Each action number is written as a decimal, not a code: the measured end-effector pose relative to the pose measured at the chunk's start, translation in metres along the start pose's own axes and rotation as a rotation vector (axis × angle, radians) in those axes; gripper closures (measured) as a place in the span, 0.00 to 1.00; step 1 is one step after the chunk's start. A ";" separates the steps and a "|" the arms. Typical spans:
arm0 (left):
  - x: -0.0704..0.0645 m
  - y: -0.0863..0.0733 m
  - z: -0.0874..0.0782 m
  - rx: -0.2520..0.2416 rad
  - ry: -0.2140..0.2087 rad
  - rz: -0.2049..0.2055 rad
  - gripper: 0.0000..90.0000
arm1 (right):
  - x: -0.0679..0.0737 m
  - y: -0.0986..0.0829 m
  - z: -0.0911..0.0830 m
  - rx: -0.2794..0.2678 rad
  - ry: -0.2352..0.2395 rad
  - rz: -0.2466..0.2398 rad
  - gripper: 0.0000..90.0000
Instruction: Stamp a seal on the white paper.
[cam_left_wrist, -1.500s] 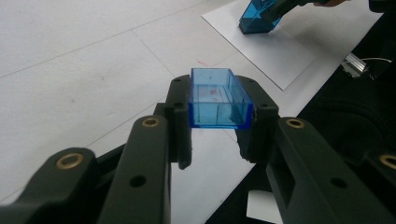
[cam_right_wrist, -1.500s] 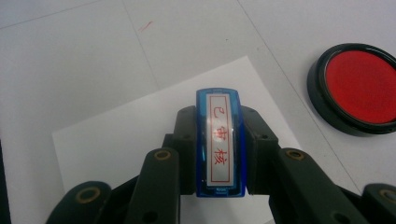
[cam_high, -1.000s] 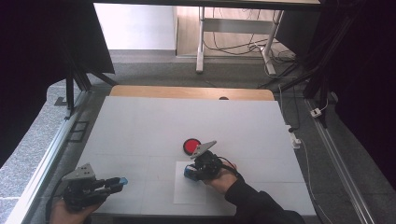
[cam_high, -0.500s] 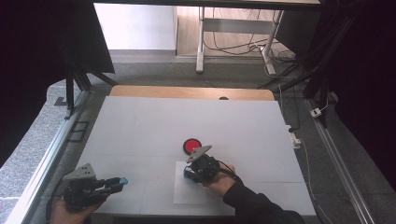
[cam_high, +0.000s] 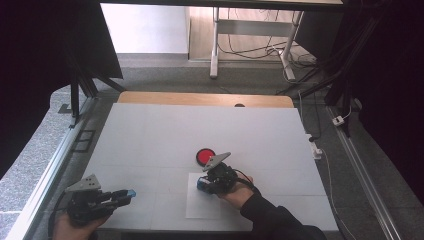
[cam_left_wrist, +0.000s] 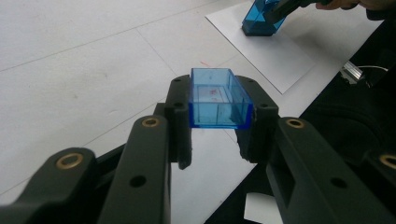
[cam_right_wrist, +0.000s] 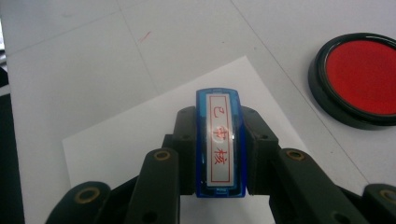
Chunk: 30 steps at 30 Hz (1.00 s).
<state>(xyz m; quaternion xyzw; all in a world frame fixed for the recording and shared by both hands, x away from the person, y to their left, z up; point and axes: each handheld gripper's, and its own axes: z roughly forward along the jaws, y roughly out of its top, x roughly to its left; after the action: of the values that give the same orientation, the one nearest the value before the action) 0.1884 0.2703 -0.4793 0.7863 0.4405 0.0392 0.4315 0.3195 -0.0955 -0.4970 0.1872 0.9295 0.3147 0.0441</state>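
Observation:
In the right gripper view my right gripper (cam_right_wrist: 219, 144) is shut on a blue stamp (cam_right_wrist: 220, 140) whose white label carries red characters. From above, this stamp (cam_high: 202, 184) stands on the top edge of a white paper sheet (cam_high: 202, 207), with the right gripper (cam_high: 204, 184) over it. A round red ink pad (cam_high: 205, 156) in a black case lies just beyond. My left gripper (cam_high: 126, 194) hovers at the near left, shut on a clear blue cap (cam_left_wrist: 218, 98). The left gripper view also shows the stamp (cam_left_wrist: 259, 19) resting on the paper (cam_left_wrist: 280, 53).
A grey-white mat (cam_high: 165, 135) covers the table, with a wooden strip (cam_high: 200, 99) at its far edge. A metal rail (cam_high: 45, 180) runs along the left side. Cables and a small plug (cam_high: 315, 145) hang by the right edge.
My right gripper has shifted and settled slightly over the paper with the stamp in it. The left gripper with the cap has stayed in place.

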 end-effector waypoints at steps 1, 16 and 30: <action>0.000 0.000 0.000 0.000 0.000 0.000 0.76 | -0.001 0.000 0.000 -0.002 0.004 0.007 0.79; 0.001 0.000 0.000 -0.005 -0.005 -0.003 0.76 | 0.003 0.004 -0.010 -0.038 0.025 -0.015 0.79; -0.001 0.001 0.000 -0.002 -0.013 0.007 0.76 | 0.000 0.008 -0.029 -0.103 0.037 -0.004 0.79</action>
<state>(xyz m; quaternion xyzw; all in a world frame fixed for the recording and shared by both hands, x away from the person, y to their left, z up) 0.1882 0.2696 -0.4784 0.7875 0.4350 0.0361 0.4351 0.3160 -0.1061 -0.4692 0.1767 0.9131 0.3655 0.0374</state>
